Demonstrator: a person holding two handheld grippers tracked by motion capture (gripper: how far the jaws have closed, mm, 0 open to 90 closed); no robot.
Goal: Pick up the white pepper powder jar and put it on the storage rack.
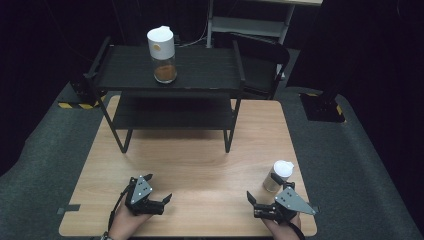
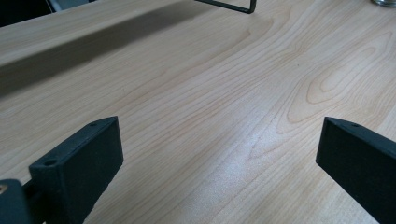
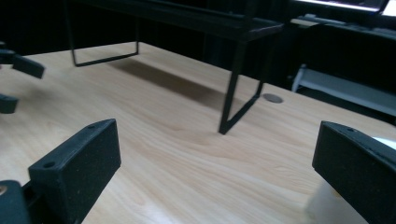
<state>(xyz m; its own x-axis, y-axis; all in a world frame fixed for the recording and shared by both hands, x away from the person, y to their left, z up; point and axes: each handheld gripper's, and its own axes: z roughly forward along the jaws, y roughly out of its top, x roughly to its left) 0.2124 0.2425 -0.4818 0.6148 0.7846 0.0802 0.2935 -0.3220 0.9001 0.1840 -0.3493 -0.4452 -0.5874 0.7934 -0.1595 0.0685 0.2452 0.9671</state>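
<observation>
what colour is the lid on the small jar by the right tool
White; the jar lid shows best in the high view.

I see wood table [image 1: 200,170]: black rack [image 1: 172,95] at far edge, small jar [image 1: 277,176] near right. Rack top shelf carries tall jar [image 1: 162,48], brown contents.

Lab-style recording setup, not a home. Light wooden table [image 1: 200,165] stands on grey carpeted flooring [image 1: 360,165], ringed by black curtained dark. Yellow-black hazard tape [image 1: 77,105] marks floor fixtures at the left. A black two-tier metal rack [image 1: 172,87] sits on the table; grey metal shelving [image 1: 250,22] stands behind. Handheld black two-jaw grippers with cameras point to data collection.
</observation>
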